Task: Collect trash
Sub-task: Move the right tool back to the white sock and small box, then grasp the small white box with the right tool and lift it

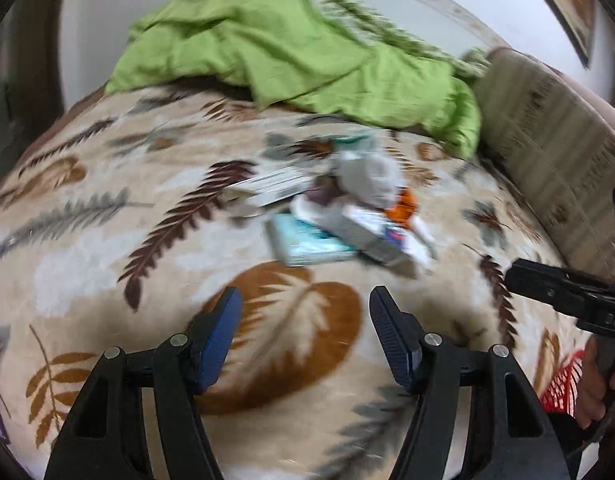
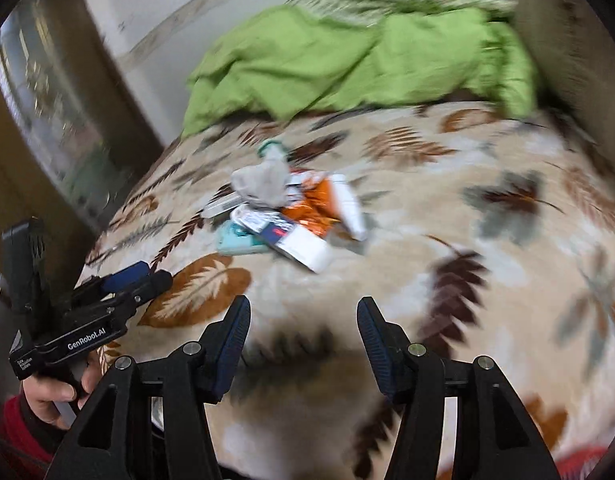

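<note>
A pile of trash [image 1: 347, 208] lies in the middle of the bed: a crumpled grey-white wad [image 1: 367, 176], a teal packet [image 1: 307, 242], a white carton [image 1: 381, 242], an orange wrapper [image 1: 405, 204] and a flat box [image 1: 267, 188]. My left gripper [image 1: 306, 296] hovers open over the blanket, short of the pile, with nothing between its fingers. In the right wrist view the same pile [image 2: 283, 212] lies ahead, and my right gripper [image 2: 303, 304] is open and empty too. The left gripper [image 2: 147, 274] shows at that view's left. Both views are motion-blurred.
The bed carries a cream blanket with a leaf print [image 1: 107, 220]. A rumpled green quilt [image 1: 287, 52] lies at the far side and a striped pillow [image 1: 547, 140] at the right. A dark cabinet [image 2: 47, 100] stands left of the bed. A person's hand [image 2: 47, 396] holds the left gripper.
</note>
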The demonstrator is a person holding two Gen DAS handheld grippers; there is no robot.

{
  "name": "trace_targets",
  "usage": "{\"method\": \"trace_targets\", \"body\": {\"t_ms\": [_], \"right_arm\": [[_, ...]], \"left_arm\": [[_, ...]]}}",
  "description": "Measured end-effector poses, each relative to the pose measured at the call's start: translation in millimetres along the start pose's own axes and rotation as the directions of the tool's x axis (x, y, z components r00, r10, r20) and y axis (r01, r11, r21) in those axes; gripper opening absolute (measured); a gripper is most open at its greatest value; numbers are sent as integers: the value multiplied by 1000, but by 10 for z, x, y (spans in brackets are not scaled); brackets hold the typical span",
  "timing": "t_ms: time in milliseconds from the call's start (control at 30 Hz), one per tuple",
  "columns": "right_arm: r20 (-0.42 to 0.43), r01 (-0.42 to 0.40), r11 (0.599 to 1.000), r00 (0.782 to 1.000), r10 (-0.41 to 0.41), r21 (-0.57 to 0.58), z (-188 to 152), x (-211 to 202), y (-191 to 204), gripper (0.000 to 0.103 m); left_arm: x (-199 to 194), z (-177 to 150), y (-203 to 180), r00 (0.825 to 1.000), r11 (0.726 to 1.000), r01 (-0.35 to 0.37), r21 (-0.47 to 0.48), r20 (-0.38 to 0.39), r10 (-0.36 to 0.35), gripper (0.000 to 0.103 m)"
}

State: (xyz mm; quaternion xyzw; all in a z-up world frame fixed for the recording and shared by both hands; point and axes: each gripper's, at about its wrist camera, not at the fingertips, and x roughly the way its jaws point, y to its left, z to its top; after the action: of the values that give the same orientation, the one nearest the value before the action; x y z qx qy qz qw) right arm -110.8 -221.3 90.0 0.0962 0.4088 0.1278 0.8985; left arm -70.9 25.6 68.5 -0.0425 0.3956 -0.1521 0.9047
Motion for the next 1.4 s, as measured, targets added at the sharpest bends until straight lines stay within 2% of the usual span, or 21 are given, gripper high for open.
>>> {"method": "trace_targets", "body": {"t_ms": [133, 267, 367, 433, 533, 567, 600, 667, 800, 900, 1000, 1100, 1167, 1267, 1400], "right_arm": [[-56, 4, 992, 998, -11, -125, 274, 528, 180, 59], [-66, 30, 975, 997, -46, -218, 424, 898, 272, 59], [-98, 25, 961, 994, -53, -274, 493, 1156, 334, 59], [-112, 50, 945, 990, -90, -322, 495, 1289, 381, 59], [-112, 62, 937, 988, -106, -344, 467, 1364, 417, 57], [-114, 62, 942, 988, -105, -330, 442, 1356, 426, 46], [-121, 57, 945, 988, -101, -321, 431, 1345, 432, 43], [-119, 78, 950, 986, -119, -303, 365, 1265, 458, 41], [-118, 11, 988, 993, -30, -157, 239, 948, 378, 38], [-77, -38, 999, 996, 35, -31, 94, 648, 254, 33], [-20, -104, 987, 994, 107, 126, -85, 412, 41, 30], [4, -101, 974, 995, 103, 202, -168, 343, -98, 28], [47, -108, 961, 994, 99, 254, -166, 256, -214, 28], [51, -100, 950, 995, 89, 296, -191, 234, -292, 28], [46, -97, 945, 995, 87, 312, -179, 261, -325, 28]], "left_arm": [[67, 32, 169, 1000, 998, 21, -58, -11, -21, 65], [91, 16, 231, 999, 996, 45, -82, -27, -47, 65], [91, 30, 234, 998, 996, 53, -78, -24, -55, 65], [91, 39, 230, 998, 996, 57, -73, -21, -58, 65], [108, 56, 225, 997, 995, 66, -69, -23, -67, 65], [112, 63, 222, 997, 996, 67, -67, -22, -68, 65], [116, 70, 218, 998, 996, 65, -63, -21, -67, 65], [130, 96, 210, 998, 996, 64, -56, -17, -65, 65], [226, 170, 180, 997, 996, 78, -43, -25, -80, 65], [369, 279, 102, 994, 994, 103, -19, -36, -104, 65], [552, 372, -1, 989, 991, 134, 16, -65, -132, 65], [696, 429, -74, 986, 988, 151, 35, -80, -147, 65], [780, 480, -141, 988, 986, 140, 88, -72, -133, 65], [899, 537, -187, 992, 981, 123, 152, -60, -115, 65], [1101, 594, -188, 990, 974, 126, 190, -79, -113, 65]]}}
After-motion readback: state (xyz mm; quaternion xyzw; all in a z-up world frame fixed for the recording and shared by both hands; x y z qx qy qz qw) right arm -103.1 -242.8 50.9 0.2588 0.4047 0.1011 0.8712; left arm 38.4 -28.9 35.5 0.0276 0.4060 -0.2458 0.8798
